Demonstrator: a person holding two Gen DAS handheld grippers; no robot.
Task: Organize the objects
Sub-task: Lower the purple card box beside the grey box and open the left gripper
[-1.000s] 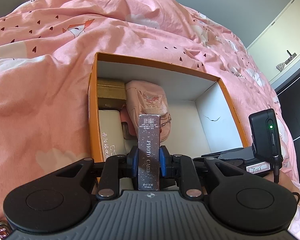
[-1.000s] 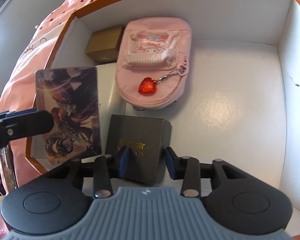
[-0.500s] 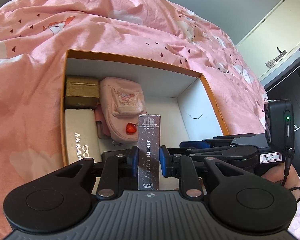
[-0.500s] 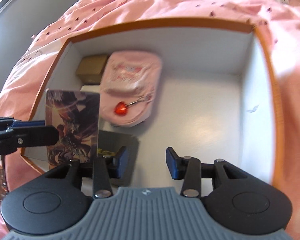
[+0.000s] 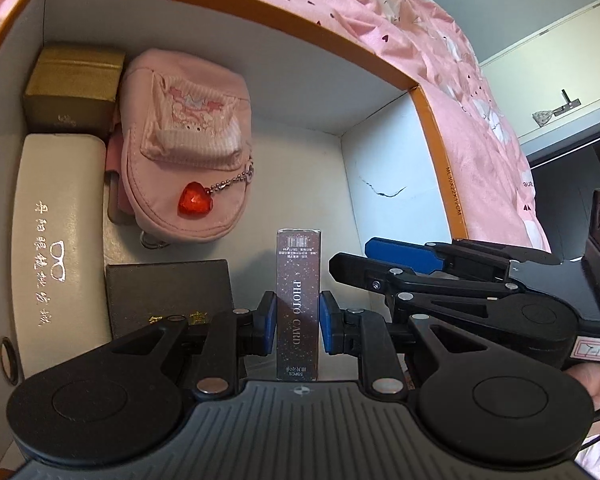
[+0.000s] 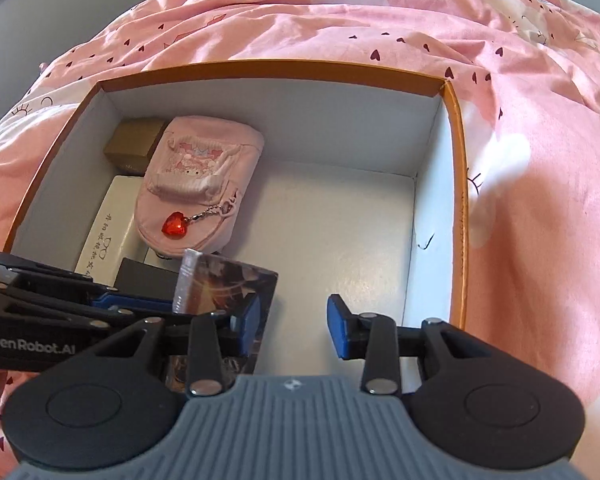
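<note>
My left gripper [image 5: 298, 316] is shut on a slim dark box printed PHOTO CARD [image 5: 298, 280], held upright low inside the orange box [image 5: 339, 46]. The card box's picture face [image 6: 228, 284] hangs over the white floor beside a dark flat box [image 5: 168, 292]. My right gripper [image 6: 294, 322] is above the near right part of the orange box [image 6: 260, 68]. Its jaws are closing with nothing between them. In the left wrist view the right gripper [image 5: 351, 256] is close to the right of the card box.
Along the box's left side lie a gold box [image 5: 74, 80], a white glasses case [image 5: 56, 240] and a pink pouch [image 5: 188, 152] with a red heart charm. The right half of the floor [image 6: 339, 240] is bare. Pink bedding [image 6: 539, 160] surrounds the box.
My left gripper has sunk into the orange box with the card box. The right gripper has drawn back and up from the dark flat box, which stays on the floor.
</note>
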